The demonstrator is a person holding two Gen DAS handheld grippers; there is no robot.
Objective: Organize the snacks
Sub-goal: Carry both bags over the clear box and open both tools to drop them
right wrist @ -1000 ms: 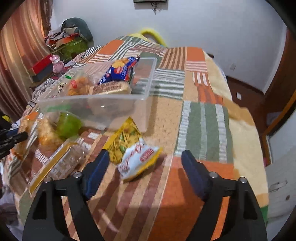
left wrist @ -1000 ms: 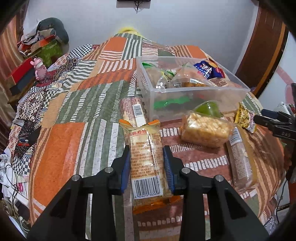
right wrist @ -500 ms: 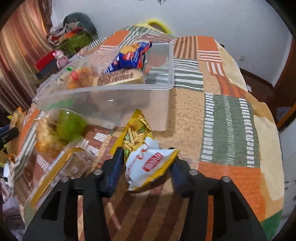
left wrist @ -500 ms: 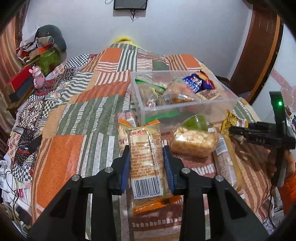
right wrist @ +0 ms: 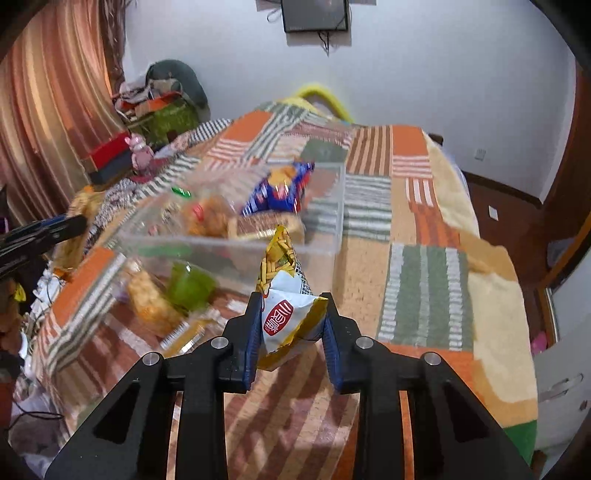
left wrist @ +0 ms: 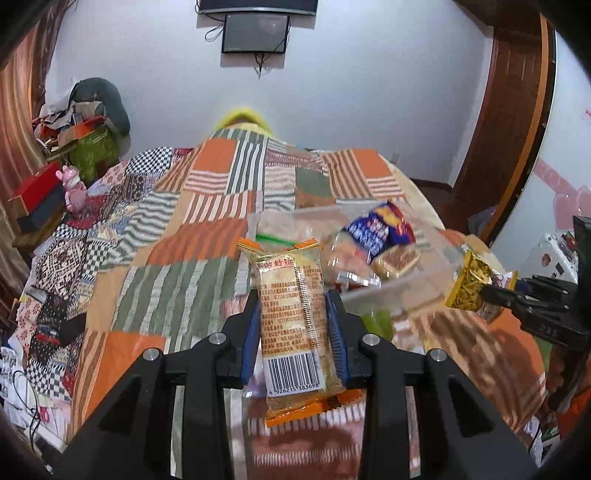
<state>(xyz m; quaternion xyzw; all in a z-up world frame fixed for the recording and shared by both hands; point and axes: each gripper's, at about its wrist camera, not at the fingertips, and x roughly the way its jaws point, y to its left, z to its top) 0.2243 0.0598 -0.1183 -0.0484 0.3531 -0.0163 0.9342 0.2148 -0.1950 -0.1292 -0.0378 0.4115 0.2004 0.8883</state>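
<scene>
Presently two snack packs are off the bed, one in each gripper. Long orange-ended biscuit pack (left wrist: 291,325), barcode toward the camera, is clamped across its middle by the left gripper (left wrist: 294,330); blue pads press both long edges. It is held above the quilt, its far end in front of the near left corner of the clear plastic bin (left wrist: 424,280).

Yellow-and-white snack bag (right wrist: 286,306) is pinched by the right gripper (right wrist: 291,325), jaws closed on the white lower half, which is creased. The yellow end sticks up and overlaps the bin's near wall in this view; whether it touches the wall cannot be told. From the left wrist view the same bag (left wrist: 469,291) hangs at the right gripper's (left wrist: 491,291) tips, just beside the bin's right front corner.

Bin (right wrist: 229,247) sits on the patchwork quilt (right wrist: 424,280). Inside: blue snack bag (right wrist: 280,188), a brown cake-like pack (right wrist: 258,225), an orange-tinted clear bag (right wrist: 208,219). View is motion-blurred, so labels are unreadable.

On the quilt against the bin's near wall: green cup-shaped item (right wrist: 190,284), bag of puffed yellow snacks (right wrist: 149,301), and a long clear pack with barcode (right wrist: 184,334) lying nearest the camera.

Beyond: pink figurine (right wrist: 140,151) and a red box (right wrist: 107,157) at the bed's left side, striped curtain (right wrist: 48,110), wall screen (right wrist: 316,14).
</scene>
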